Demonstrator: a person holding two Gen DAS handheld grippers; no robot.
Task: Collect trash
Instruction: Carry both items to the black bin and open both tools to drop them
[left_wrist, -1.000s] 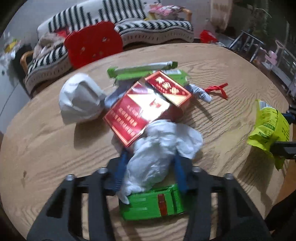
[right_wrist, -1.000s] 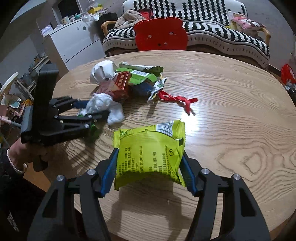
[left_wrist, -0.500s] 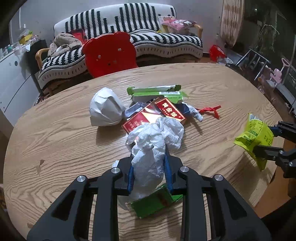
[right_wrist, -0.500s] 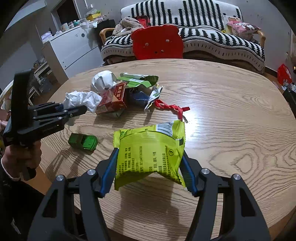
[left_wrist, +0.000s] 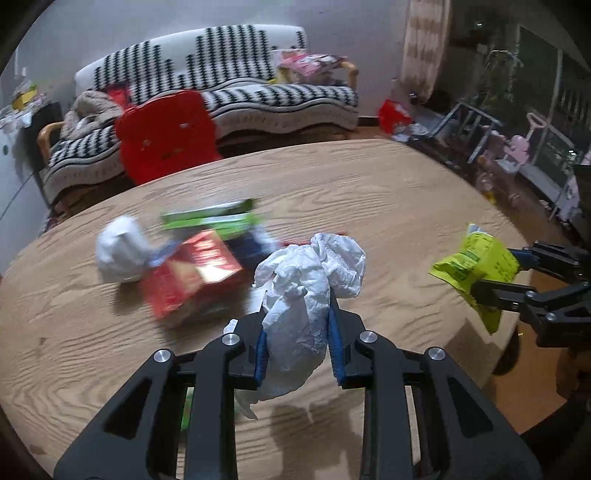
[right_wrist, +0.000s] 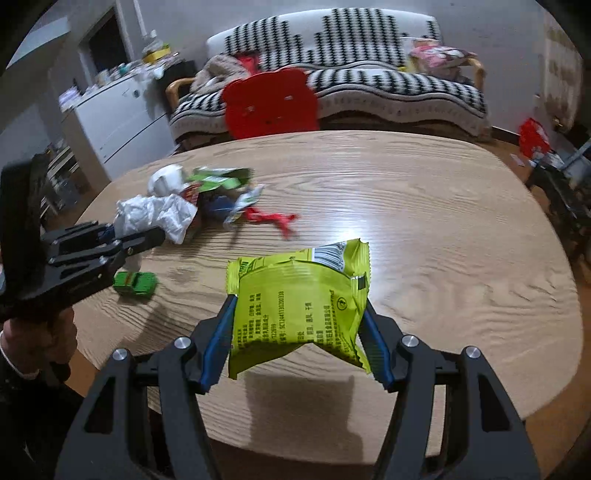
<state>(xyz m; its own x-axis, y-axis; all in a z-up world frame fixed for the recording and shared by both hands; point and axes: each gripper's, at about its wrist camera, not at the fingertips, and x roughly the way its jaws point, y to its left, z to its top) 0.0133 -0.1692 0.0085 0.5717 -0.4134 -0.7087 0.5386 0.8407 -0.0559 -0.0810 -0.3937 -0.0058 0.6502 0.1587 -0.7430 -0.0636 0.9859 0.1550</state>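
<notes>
Both grippers (left_wrist: 297, 325) (right_wrist: 301, 325) angled downward, loaded

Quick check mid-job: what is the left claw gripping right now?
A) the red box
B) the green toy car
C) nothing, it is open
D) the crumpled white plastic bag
D: the left claw is shut on the crumpled white plastic bag, while the green toy car sits on the table and the red box lies in the pile.

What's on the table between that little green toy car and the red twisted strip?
Only bare wood. In the right wrist view, the table lies clear from the green toy car up to the red strip; the rest of the trash sits farther back.
</notes>
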